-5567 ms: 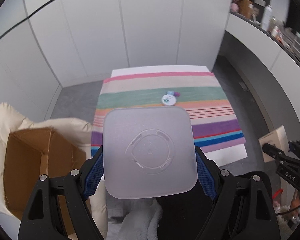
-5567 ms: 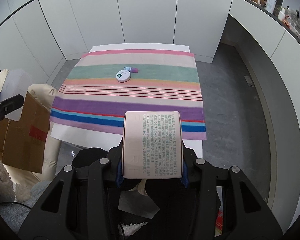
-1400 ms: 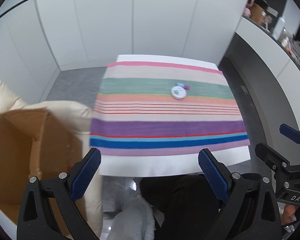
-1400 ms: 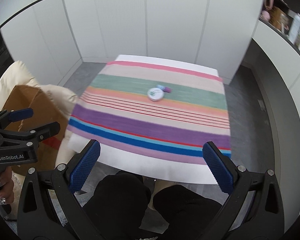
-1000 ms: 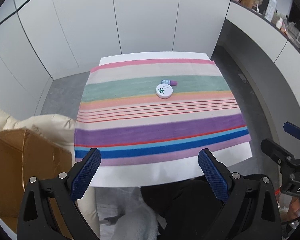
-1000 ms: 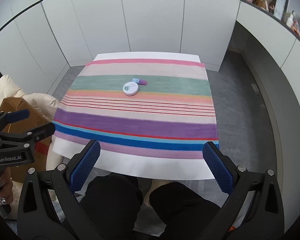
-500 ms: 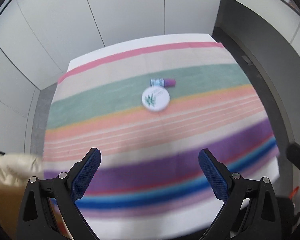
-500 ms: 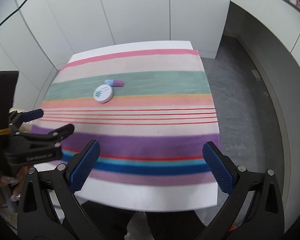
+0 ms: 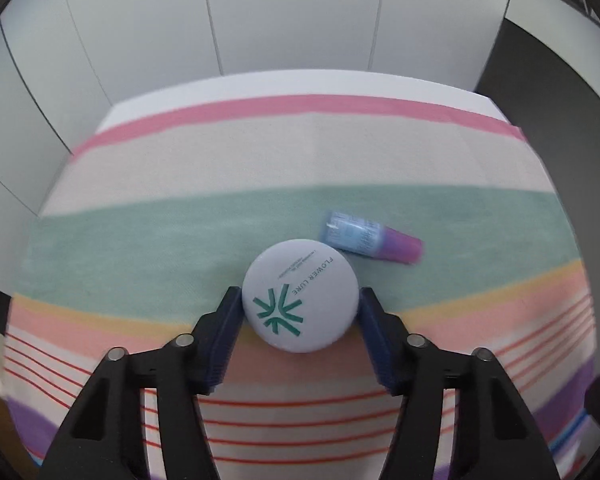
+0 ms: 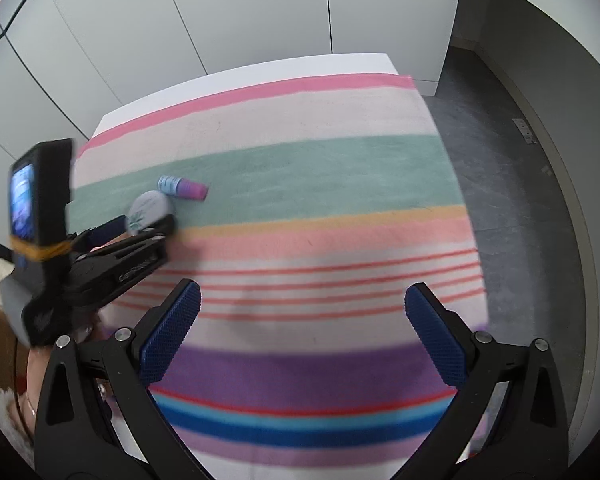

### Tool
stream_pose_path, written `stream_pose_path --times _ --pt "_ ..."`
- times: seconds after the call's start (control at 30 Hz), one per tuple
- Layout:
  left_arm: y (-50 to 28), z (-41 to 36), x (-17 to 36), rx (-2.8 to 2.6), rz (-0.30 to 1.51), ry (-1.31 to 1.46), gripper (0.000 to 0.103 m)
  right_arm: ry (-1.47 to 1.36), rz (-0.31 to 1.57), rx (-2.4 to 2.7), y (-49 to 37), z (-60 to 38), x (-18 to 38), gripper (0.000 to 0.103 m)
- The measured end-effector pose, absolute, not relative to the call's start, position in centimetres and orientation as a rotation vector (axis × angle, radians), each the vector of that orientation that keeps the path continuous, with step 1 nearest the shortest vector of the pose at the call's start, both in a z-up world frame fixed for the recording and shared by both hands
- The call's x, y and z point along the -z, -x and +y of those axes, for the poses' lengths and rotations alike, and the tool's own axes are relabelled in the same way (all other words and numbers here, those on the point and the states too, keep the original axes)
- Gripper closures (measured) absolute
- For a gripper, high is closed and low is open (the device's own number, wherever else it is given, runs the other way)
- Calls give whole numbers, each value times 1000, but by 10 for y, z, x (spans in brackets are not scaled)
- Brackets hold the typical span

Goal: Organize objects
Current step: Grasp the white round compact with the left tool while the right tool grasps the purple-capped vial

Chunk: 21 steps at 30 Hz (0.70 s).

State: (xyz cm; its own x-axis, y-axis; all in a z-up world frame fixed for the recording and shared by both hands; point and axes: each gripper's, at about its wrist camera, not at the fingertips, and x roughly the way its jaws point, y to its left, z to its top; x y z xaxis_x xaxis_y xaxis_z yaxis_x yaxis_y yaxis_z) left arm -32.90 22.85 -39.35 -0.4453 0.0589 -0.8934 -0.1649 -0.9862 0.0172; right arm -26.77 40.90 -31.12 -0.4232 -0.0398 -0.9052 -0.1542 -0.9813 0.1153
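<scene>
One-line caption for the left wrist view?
Left gripper closing around a round white compact on the striped cloth, small blue-and-purple bottle beside it.

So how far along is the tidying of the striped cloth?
Done: nothing visibly put away. In hand: left gripper closing its fingers around the round white compact. Left: the small blue and purple bottle on the cloth; right gripper open, empty.
</scene>
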Motion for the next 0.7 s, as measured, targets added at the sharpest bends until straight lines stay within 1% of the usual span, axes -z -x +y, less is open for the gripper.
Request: stream_pose_path --times 0.07,0.13,0.33,0.4,0.47,0.5,0.53,0.6,0.63,0.67,0.7 --pt "333 218 395 -2576 128 1560 45 1610 262 -2591 282 398 318 0" --pt "337 203 396 -2625 131 1566 45 1600 283 -2593 296 388 327 0" --pt "354 142 400 -2724 8 1650 45 1584 446 -2622 337 334 353 0" --pt "356 131 400 -2744 22 1665 45 1580 514 -2603 349 321 362 0" --pt "357 126 401 -2749 43 1664 45 1583 511 -2546 365 310 372 0" --pt "357 123 402 -2750 49 1662 45 1569 468 -2518 373 302 376 0" --pt "357 121 402 -2750 55 1657 45 1550 421 -2507 377 296 377 3" --pt "357 120 403 -2753 77 1649 45 1531 266 -2458 384 283 380 21" --pt "356 122 403 -2758 94 1646 45 1503 198 -2466 384 277 378 41" --pt "357 123 403 -2761 106 1644 45 1490 178 -2475 382 274 376 57" --pt "356 118 402 -2763 113 1643 45 1493 185 -2482 380 274 375 70"
